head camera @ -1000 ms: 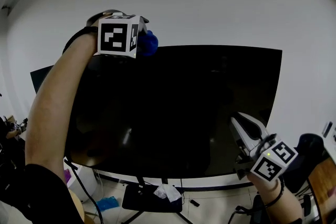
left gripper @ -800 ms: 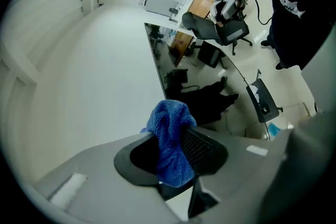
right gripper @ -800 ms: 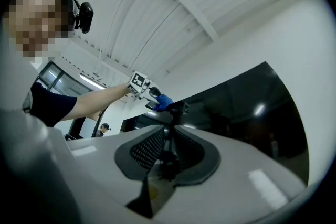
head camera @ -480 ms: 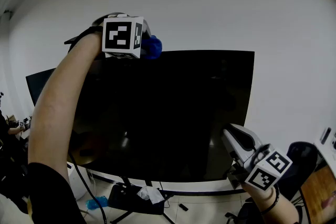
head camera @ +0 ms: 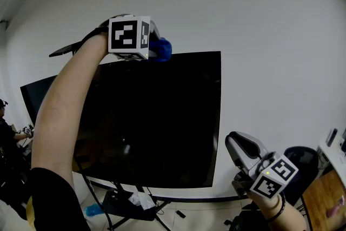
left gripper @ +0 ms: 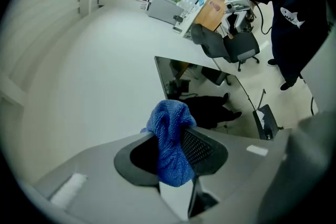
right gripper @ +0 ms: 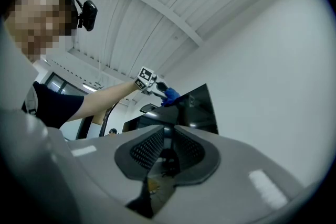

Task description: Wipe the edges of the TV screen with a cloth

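Raised left gripper holds cloth at TV top edge.

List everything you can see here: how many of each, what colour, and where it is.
TV: one, black, centre, against the white wall.
cloth: one, blue, by the TV's top edge.
monitor: one, dark, left of the TV.
stand base: one, black, on the floor under the TV.
chair: one, black, lower right.
desk: one, brown wood, bottom right corner.
left gripper: one, grey, up at the TV's top edge, shut on the cloth.
right gripper: one, grey, low on the right, shut, holding nothing.
left arm: one, bare, reaching up from the lower left.
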`<act>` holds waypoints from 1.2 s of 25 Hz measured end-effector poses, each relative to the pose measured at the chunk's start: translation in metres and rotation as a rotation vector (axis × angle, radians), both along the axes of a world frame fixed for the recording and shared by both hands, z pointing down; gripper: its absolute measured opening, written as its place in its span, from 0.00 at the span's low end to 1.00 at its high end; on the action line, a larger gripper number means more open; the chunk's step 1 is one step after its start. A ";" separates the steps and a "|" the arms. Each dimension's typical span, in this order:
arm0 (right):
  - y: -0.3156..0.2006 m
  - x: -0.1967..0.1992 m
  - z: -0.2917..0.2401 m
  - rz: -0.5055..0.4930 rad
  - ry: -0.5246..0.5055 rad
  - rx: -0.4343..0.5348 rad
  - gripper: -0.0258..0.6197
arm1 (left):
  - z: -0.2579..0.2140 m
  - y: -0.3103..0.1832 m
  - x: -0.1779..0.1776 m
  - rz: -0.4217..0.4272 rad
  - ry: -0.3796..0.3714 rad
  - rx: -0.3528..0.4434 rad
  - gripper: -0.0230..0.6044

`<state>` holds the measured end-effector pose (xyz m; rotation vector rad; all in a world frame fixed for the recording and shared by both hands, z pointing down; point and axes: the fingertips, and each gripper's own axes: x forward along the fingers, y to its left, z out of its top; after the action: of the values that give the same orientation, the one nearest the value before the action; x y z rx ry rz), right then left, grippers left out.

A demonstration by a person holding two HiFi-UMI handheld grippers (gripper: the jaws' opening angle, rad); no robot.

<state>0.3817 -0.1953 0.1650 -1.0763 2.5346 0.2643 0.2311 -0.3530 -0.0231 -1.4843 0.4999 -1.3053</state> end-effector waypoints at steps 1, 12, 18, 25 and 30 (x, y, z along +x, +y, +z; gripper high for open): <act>0.002 0.009 0.000 0.002 -0.004 0.000 0.12 | 0.000 0.002 0.011 0.007 0.002 -0.002 0.21; 0.026 0.092 -0.003 0.040 -0.028 0.010 0.12 | -0.001 0.015 0.129 0.073 -0.016 -0.001 0.21; 0.037 0.123 -0.006 0.062 -0.042 0.031 0.12 | -0.003 0.017 0.171 0.103 0.001 0.007 0.21; 0.045 0.139 -0.014 0.066 -0.083 0.055 0.12 | 0.000 0.026 0.215 0.161 -0.019 0.050 0.21; 0.048 0.139 -0.014 0.061 -0.109 0.067 0.12 | 0.002 0.038 0.240 0.252 0.044 0.071 0.21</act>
<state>0.5210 -0.1470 0.1511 -1.1122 2.3828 0.2969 0.4706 -0.3150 -0.0208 -1.4679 0.3695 -1.0494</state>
